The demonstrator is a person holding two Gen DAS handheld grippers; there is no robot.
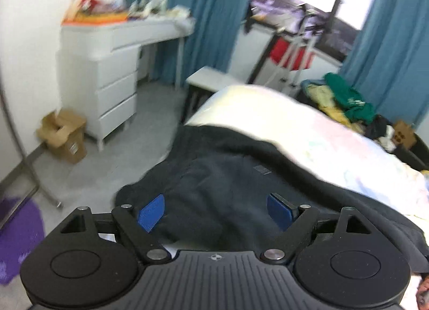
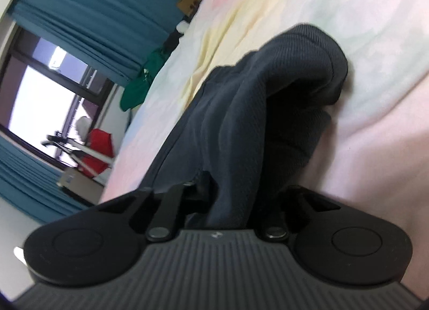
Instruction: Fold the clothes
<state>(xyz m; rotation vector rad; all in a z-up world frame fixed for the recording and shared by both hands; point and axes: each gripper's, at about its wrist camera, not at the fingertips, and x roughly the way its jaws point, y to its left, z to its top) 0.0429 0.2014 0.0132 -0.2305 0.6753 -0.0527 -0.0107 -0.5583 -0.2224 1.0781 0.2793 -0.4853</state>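
A dark navy garment (image 1: 228, 183) lies spread over the near corner of the bed (image 1: 335, 143), which has a pale pastel sheet. My left gripper (image 1: 215, 213) is open just above the garment, its blue pads (image 1: 150, 212) wide apart and holding nothing. In the right wrist view the same dark garment (image 2: 268, 111) stretches from the sheet (image 2: 362, 28) into my right gripper (image 2: 228, 202). The cloth covers its fingers, and the gripper is shut on a bunched fold of it, pulled taut toward the camera.
A white chest of drawers (image 1: 107, 81) and a cardboard box (image 1: 64, 135) stand on the left by the floor. A pile of green and yellow clothes (image 1: 346, 98) lies beyond the bed. Blue curtains (image 1: 209, 14), a window and a drying rack (image 1: 295, 49) are behind.
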